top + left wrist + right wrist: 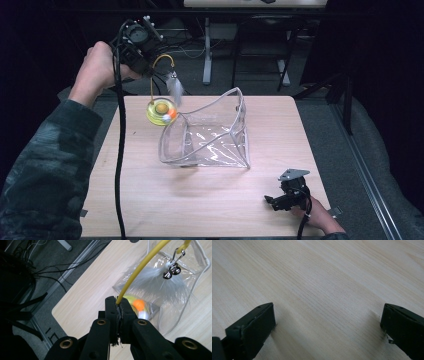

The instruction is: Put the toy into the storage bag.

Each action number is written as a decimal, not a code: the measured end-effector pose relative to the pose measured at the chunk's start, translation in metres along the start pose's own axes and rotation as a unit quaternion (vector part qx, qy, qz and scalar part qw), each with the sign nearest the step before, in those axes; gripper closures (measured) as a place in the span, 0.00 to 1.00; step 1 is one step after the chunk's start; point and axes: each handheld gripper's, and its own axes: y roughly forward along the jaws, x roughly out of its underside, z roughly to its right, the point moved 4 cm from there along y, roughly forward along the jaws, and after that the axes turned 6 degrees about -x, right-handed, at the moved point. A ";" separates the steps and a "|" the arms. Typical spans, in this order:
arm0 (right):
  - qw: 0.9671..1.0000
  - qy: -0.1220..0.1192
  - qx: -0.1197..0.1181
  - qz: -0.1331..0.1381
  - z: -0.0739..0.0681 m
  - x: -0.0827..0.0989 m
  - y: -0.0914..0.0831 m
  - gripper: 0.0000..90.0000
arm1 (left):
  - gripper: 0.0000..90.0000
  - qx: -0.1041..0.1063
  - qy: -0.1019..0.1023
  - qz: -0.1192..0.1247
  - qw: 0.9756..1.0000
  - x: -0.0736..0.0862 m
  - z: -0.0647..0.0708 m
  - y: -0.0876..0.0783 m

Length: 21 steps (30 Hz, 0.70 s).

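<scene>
Transfer step, judged: left gripper (pixel 119 305) fingers clamped on yellow wand toy (pixel 161 111), hovering beside clear pouch (pixel 210 137) mouth; next, lower inside. Right gripper (pixel 285 200) fingers apart, resting on bench (pixel 200 200).

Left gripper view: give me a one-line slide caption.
Left gripper shut on the yellow wand of a cat toy, its grey feather and bells dangling over a clear pouch.
</scene>
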 end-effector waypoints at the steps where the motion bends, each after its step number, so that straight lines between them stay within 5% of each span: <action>1: 1.000 0.001 -0.001 0.001 0.000 0.000 0.000 0.00 | 0.98 0.002 0.000 0.003 1.000 -0.001 0.001 0.001; 21: 1.000 -0.001 -0.003 0.002 0.000 0.000 0.000 0.00 | 0.98 0.032 0.025 0.009 0.999 -0.024 0.024 0.015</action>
